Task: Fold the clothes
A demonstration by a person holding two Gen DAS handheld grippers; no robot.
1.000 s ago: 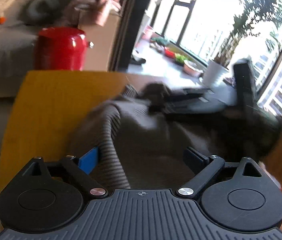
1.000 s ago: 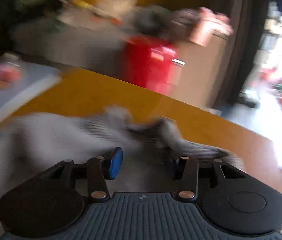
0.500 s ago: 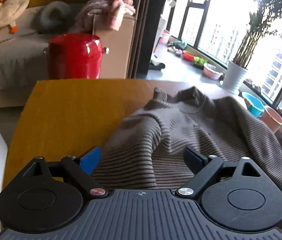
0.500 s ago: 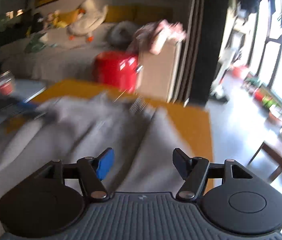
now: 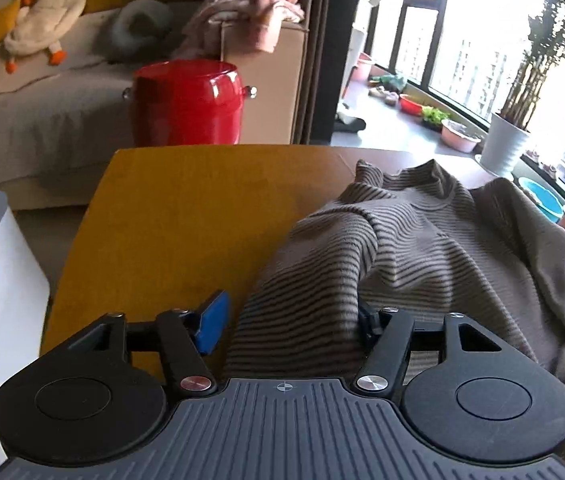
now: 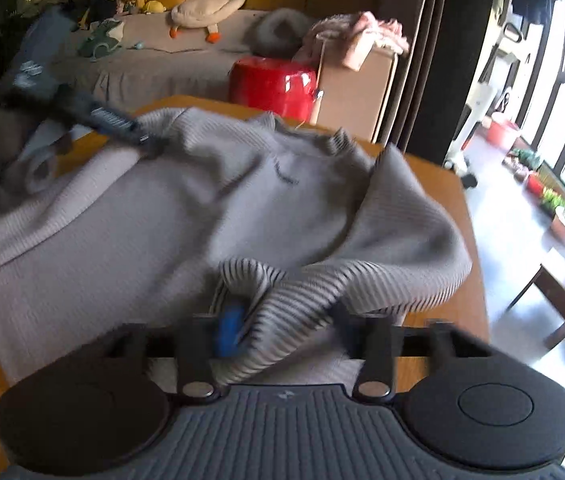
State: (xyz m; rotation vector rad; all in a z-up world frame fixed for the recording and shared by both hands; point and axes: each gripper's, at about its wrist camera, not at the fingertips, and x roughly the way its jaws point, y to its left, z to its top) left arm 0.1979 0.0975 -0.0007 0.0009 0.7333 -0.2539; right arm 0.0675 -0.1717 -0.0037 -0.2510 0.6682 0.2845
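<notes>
Now both sets of fingers are closing on the sweater [image 5: 422, 248]: left gripper [image 5: 288, 322] low centre, right gripper [image 6: 286, 330] bunching ribbed hem; we want even bites before lifting off the bench [image 5: 186, 216].

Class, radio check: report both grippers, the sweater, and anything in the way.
Left gripper closing, sweater edge between its jaws, not yet pinched. Right gripper closing on a sweater fold. Sweater rumpled on yellow table. Nothing in the way.

Right claw [image 6: 286, 330] closing on ribbed sweater [image 6: 210, 216] fold, yellow table [image 6: 470, 264], red bin [image 6: 272, 84]
</notes>
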